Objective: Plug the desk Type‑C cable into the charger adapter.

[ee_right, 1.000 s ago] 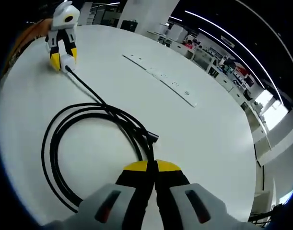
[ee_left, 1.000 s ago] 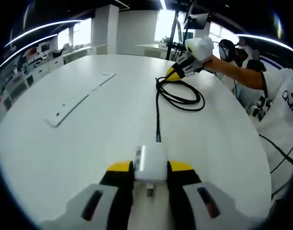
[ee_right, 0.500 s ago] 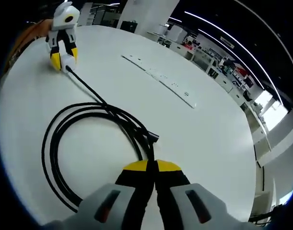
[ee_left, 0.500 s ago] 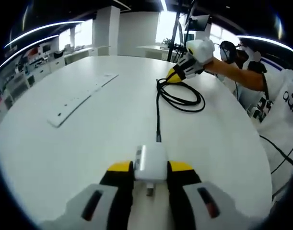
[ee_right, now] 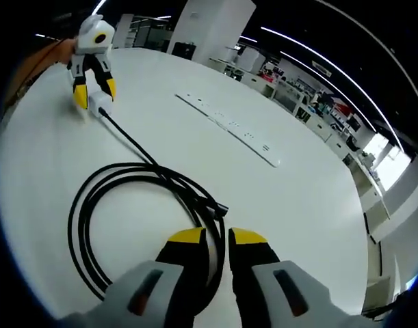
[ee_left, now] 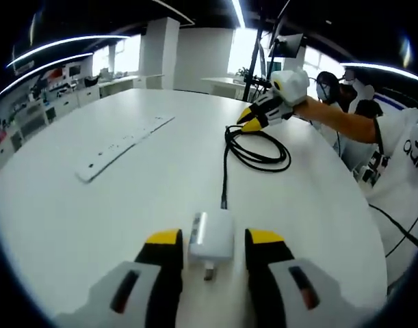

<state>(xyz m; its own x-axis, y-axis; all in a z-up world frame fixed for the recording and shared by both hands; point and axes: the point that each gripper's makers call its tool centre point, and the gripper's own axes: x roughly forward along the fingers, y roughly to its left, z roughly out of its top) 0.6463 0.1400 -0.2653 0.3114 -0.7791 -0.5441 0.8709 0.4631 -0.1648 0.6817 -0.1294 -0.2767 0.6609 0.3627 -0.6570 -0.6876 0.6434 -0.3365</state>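
The white charger adapter (ee_left: 212, 234) lies on the white table between the parted jaws of my left gripper (ee_left: 213, 239), with a gap on each side. The black Type-C cable (ee_left: 256, 145) runs from its coil straight to the adapter's far face. I cannot tell how deep the plug sits. In the right gripper view the cable coil (ee_right: 120, 179) lies ahead of my right gripper (ee_right: 217, 238), which is open with a strand passing between its jaws and a loose plug end (ee_right: 221, 208) just beyond. The left gripper (ee_right: 92, 96) stands far off over the adapter (ee_right: 99, 104). The right gripper (ee_left: 250, 121) hovers at the coil.
A long white power strip (ee_left: 123, 142) lies flat on the table (ee_left: 92, 219), well away from the cable; it is also in the right gripper view (ee_right: 229, 121). A person in white (ee_left: 400, 150) stands at the table's edge. Office desks lie beyond.
Both grippers' jaws have parted: the left has let go of the adapter and the right has let go of the cable. Both cameras have lifted slightly. Adapter and cable stay put.
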